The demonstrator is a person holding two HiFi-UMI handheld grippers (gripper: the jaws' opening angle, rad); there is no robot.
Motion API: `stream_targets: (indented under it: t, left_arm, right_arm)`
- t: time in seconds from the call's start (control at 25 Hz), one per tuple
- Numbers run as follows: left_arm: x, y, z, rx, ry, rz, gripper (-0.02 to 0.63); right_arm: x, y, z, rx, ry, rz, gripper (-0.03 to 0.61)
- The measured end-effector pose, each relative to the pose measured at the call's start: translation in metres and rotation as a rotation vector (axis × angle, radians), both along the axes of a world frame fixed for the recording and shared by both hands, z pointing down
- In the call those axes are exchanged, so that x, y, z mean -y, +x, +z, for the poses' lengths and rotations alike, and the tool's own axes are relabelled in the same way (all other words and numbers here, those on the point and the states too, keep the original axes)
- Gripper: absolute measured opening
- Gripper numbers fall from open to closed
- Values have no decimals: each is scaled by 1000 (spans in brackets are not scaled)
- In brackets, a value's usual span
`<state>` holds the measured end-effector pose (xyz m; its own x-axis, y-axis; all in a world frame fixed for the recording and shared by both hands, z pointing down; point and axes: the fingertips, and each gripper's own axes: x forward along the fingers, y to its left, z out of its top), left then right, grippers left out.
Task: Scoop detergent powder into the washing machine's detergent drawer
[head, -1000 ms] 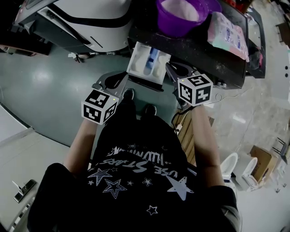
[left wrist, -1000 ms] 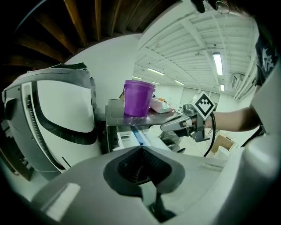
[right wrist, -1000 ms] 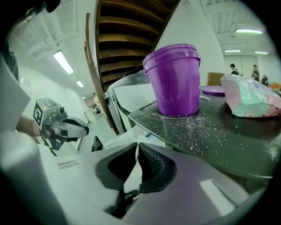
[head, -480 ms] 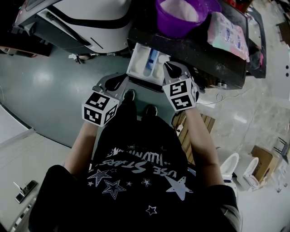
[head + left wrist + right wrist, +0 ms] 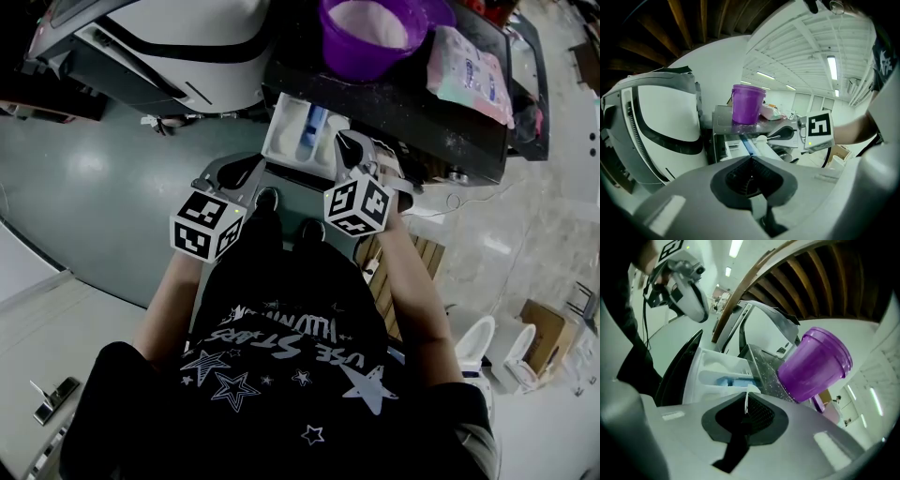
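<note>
There are two grippers. The left gripper [image 5: 244, 169] has its gray fingers pressed together with nothing between them. The right gripper [image 5: 349, 142] has its fingers closed too. In the right gripper view a thin white line shows where they meet, and I cannot tell what it is. Each gripper has one cube with black and white squares on it.

The one detergent drawer [image 5: 302, 127] is pulled out. It is just in front of the right fingers, and in front of the left fingers and off to their right. It is a white plastic box with smooth, rounded pockets and one blue piece down the middle.

Past the drawer, farther from both sets of fingers, one round purple tub [image 5: 367, 39] of shiny plastic stands on the dark worktop [image 5: 412, 108]. White powder [image 5: 370, 19] fills the tub. Tiny white specks are sprinkled on the worktop by the tub. To the right of the tub lies one soft pink and green pack [image 5: 469, 64].

The big washing machine [image 5: 187, 28] is to the left of the left fingers. It is white and curved, with dark stripes.
</note>
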<state>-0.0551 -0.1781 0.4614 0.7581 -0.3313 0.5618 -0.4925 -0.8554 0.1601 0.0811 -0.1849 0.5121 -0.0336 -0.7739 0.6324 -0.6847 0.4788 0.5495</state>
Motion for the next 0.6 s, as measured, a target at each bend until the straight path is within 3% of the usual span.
stream_targets:
  t: [0.44,0.6]
  left_arm:
    - [3,3,-2,19,21,11,2]
    - [2,8,-4,18,26,-5,2]
  right_arm:
    - [-1,-7,6,-299,15,-152,37]
    - [-3,-10,5,-283,11,-152,37]
